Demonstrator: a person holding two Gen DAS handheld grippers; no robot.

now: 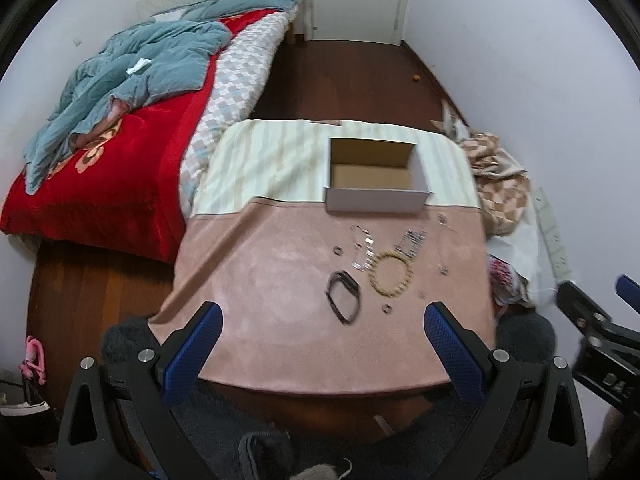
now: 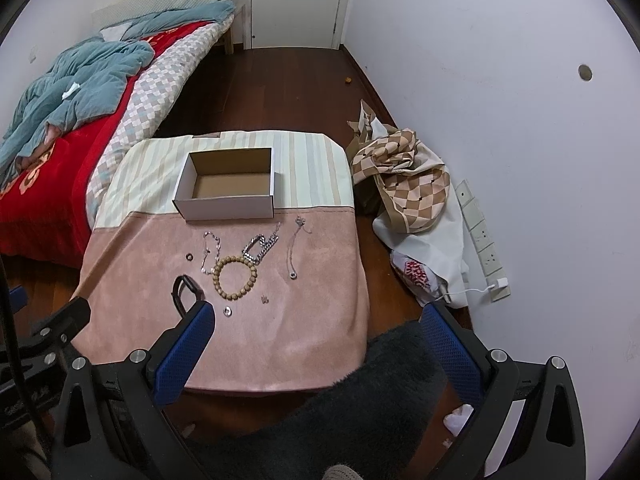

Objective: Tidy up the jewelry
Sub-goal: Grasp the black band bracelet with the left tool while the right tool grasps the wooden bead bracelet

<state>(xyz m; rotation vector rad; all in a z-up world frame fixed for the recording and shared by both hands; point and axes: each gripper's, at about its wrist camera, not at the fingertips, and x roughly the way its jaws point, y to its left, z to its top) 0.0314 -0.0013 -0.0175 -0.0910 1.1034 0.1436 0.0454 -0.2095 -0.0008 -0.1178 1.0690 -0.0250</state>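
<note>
Above the table's near edge point(image 1: 320, 390), left gripper point(image 1: 322, 322) and right gripper point(image 2: 318, 322) spread wide, jewelry clustered before the box point(image 2: 228, 204)

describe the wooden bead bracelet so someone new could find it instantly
Start at the open cardboard box on the cloth-covered table; the jewelry lies on the pink cloth in front of it. The wooden bead bracelet is the tan ring among those pieces, right of the black band. It is the only loop of round brown beads; its neighbours are silvery chains.
</note>
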